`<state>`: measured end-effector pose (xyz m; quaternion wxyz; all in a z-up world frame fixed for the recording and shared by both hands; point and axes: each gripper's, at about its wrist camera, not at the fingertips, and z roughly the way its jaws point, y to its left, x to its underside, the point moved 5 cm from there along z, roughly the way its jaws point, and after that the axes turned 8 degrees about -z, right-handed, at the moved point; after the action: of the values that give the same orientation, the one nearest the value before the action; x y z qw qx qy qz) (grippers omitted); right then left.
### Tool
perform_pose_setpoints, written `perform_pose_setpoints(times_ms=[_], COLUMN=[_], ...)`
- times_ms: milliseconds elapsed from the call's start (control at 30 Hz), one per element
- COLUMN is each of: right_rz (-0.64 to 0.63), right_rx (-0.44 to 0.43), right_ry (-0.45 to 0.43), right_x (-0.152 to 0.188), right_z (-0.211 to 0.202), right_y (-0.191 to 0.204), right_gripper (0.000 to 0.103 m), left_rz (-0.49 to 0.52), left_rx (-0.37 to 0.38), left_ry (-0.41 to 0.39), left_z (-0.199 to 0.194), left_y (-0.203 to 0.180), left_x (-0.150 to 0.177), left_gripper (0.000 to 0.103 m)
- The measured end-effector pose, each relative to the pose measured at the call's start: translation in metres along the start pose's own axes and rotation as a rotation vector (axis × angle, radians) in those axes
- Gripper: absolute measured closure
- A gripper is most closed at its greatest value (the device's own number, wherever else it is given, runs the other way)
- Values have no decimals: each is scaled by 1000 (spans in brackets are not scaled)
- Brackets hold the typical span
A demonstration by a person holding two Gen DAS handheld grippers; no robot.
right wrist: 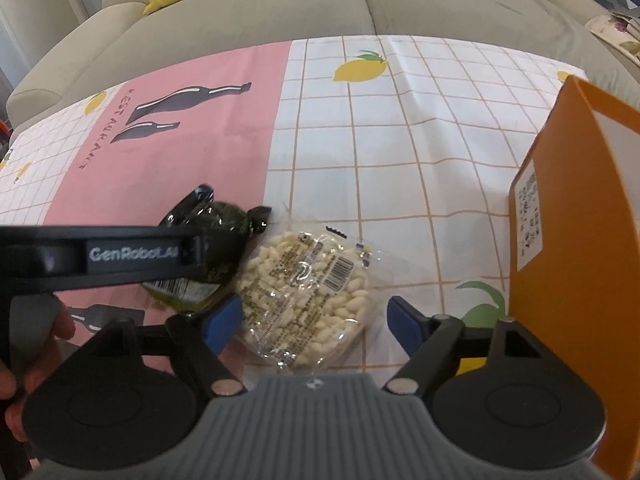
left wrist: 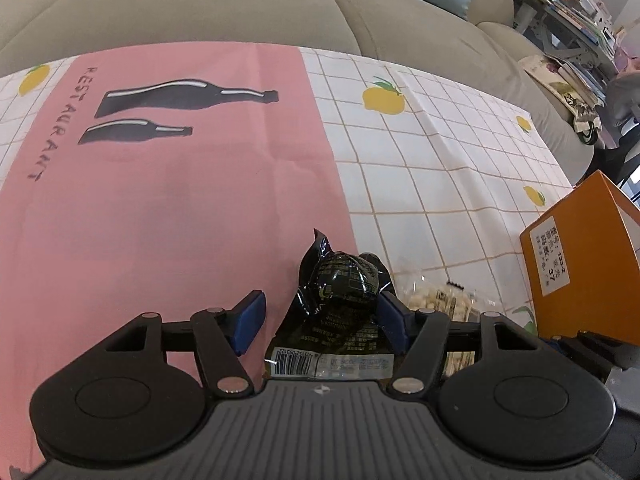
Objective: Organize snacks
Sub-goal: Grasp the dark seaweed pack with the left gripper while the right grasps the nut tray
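Two snack packets lying side by side on the tabletop, touching or nearly so, each sitting under its own claw.

Nearest, left claw: standing wide, straddling the dark foil packet. Right pad lying against or just beside the packet's bulge, contact not discernible; left pad well clear, so nothing gripped.

Right claw: standing wide as well, framing the clear puffed-rice packet. Both blue pads just outside the packet's edges, gripping nothing.

Handling, dark packet: appearing light and crinkly, with glossy film likely slippery. Bulging round a firm lump in the middle, flat seam ends fore and aft. Judging the bulge the surest hold, pads closing across it; the thin seam tending to slide out.

Handling, rice packet: appearing very light, disc-shaped, brittle inside loose clear film. Hard squeezing risking crumbled grains. Judging a gentle hold across the disc's width best, or on the film's margin.

Farther right: orange box standing just beside the rice packet, its labelled wall facing the packets; presumably the receiving container, interior not showing.

Beyond: checked and pink cloth covering the tabletop, lying bare of further snacks. Grey sofa bordering the far edge.
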<state>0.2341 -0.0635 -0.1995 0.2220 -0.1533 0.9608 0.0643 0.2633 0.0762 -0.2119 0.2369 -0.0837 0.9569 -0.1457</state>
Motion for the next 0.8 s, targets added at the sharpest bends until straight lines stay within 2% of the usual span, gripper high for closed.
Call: perform_pose_setpoints(times_ms=[267,367,467,533,700,767,800], right_rz=[5,18,6,1,-31,-73,-91], right_rx=[-10,-23,-27,-32,-62,-91,-102], right_ry=[5,7,9,5,15,24,27], right_x=[-5,-5,-5,-5,3,9,12], right_z=[6,8,7,5,0,-3,-5], right_y=[-3,-5,-7,-8,-7,-3,-1], right_gripper=[23,22,23,28,31,31,31], left_rz=[9,17,6,-18,-33,-35,-44], left_rx=[0,11,11,12,-64,-112,-126], left_ry=[-21,-40,-37,-24,27,74,103], left_z=[12,13,11,6,-12,-20,-22], left_y=[-10,-13,-13,-10,1,7,11], left_x=[-12,-13,-12,-9,8,20,28], left_gripper=[28,52,56,62,65,84,90])
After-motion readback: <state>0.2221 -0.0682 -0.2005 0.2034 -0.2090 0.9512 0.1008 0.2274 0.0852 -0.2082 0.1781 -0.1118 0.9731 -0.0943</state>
